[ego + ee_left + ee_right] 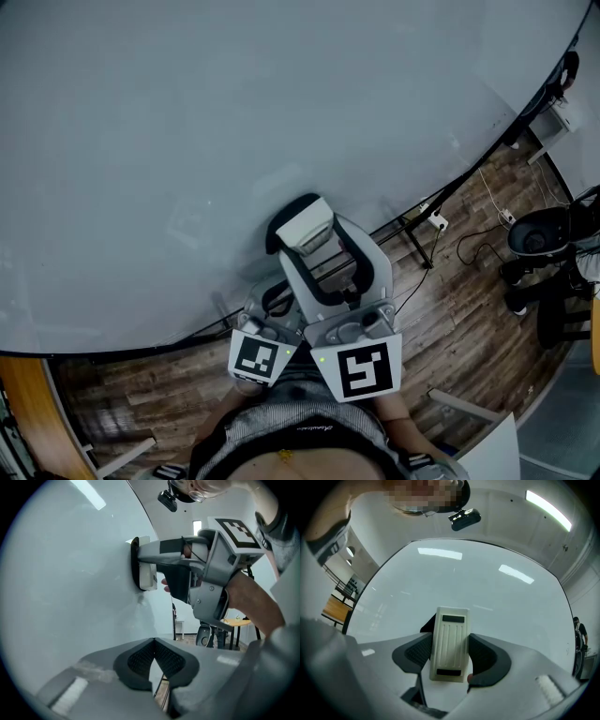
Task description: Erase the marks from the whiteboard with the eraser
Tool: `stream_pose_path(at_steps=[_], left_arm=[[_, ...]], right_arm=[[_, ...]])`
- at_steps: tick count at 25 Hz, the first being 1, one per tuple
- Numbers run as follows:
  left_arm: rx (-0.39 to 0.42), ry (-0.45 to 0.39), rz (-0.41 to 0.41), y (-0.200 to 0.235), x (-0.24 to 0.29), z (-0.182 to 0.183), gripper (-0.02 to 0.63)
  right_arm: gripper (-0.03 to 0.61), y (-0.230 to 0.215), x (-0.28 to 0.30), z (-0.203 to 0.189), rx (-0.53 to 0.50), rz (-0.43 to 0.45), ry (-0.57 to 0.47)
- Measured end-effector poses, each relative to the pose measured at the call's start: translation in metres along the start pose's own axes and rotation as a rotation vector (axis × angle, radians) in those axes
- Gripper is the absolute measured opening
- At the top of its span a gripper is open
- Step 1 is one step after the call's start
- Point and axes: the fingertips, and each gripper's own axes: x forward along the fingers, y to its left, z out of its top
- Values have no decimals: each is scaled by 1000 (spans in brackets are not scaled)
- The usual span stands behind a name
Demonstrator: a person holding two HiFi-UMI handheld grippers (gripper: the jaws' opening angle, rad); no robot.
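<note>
Closest to the head camera are the marker cubes [361, 367] of both grippers, side by side just above the person's torso [291, 436]. Ahead of them the right gripper [307, 234] is up at the whiteboard [169, 131], its jaws clamped on the long sides of the eraser [302, 223]. In the right gripper view the eraser's cream, ribbed back stands upright between the two dark pads [415, 652] and sticks out past the jaw tips toward the board, which fills the space beyond them. The left gripper view, looking from the side, shows the eraser's dark felt face lying flat against the board, with the holding hand [248, 597] behind the jaws. The left gripper [153, 643] hangs lower, just beside and under the right one. Its jaws are pressed together at the tips with nothing between them. Wood floor [450, 319] shows past the board's lower edge.
</note>
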Motion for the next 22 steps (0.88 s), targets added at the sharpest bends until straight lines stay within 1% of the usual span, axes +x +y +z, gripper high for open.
stream_pose_path(at_steps=[3,9,10,13,14,17,18,20,22], left_arm=[[-6,2,5,-1,3,-2,3],[-20,4,24,-15,28,0,3],[-13,4,25,-18,36,1,3],[74,15,6,-28,58,3,3],[72,17,7,-32,63,4,3],[-22,14,35,-43,75,7,3],[-36,15,39,-46,80,7,3],[-40,20,41,-51,98,6,3],[-19,32,35,-55,121,3,3]], right_arm=[[250,-4,0,-2,10,11,-2],[249,-17,-4,-6,38,74,-6],[249,-22,-4,-7,42,89,-7],[249,-37,-6,-8,34,126,-7],[249,-41,-7,-9,28,133,-5],[249,-58,-12,-15,31,141,2],[249,-66,-13,-18,39,141,4],[249,-87,-11,-28,52,138,9],[249,-113,-8,-42,55,130,19]])
